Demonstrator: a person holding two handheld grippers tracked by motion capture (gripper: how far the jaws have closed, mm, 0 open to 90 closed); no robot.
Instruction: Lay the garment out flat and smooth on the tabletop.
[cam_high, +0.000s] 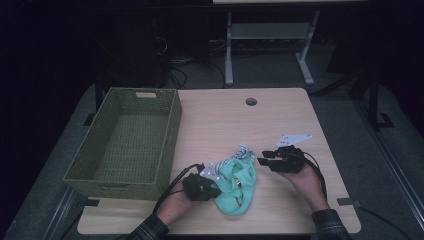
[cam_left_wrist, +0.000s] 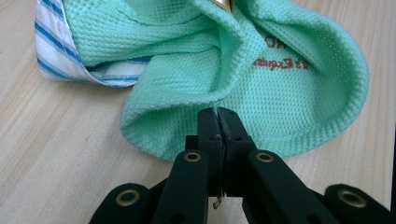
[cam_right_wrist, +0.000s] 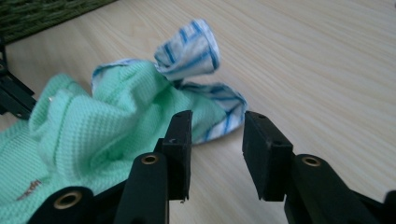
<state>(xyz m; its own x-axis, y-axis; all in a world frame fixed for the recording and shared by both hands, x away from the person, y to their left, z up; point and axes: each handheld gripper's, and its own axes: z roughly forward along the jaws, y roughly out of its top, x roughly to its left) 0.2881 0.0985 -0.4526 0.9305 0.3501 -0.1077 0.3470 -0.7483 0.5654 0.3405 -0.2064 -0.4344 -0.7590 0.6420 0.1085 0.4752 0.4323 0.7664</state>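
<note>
1. The green cloth (cam_high: 236, 186) lies crumpled on the bench (cam_high: 280, 115), near the front edge, just right of the basket (cam_high: 125, 142). A blue striped cloth (cam_high: 243, 151) is tucked at its far side.
2. The left tongs (cam_high: 212, 186) are pinched shut on the near edge of the green cloth.
3. The right tongs (cam_high: 263, 162) stand partly open beside the cloth and hold nothing.
4. The basket is empty, so the putting away seems only begun.
5. The bench behind and to the right is free for moving.

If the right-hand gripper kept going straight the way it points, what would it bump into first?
Probably the striped cloth at the edge of the green cloth. The right gripper has its fingers apart with bare table between them; depth is hard to judge.
</note>
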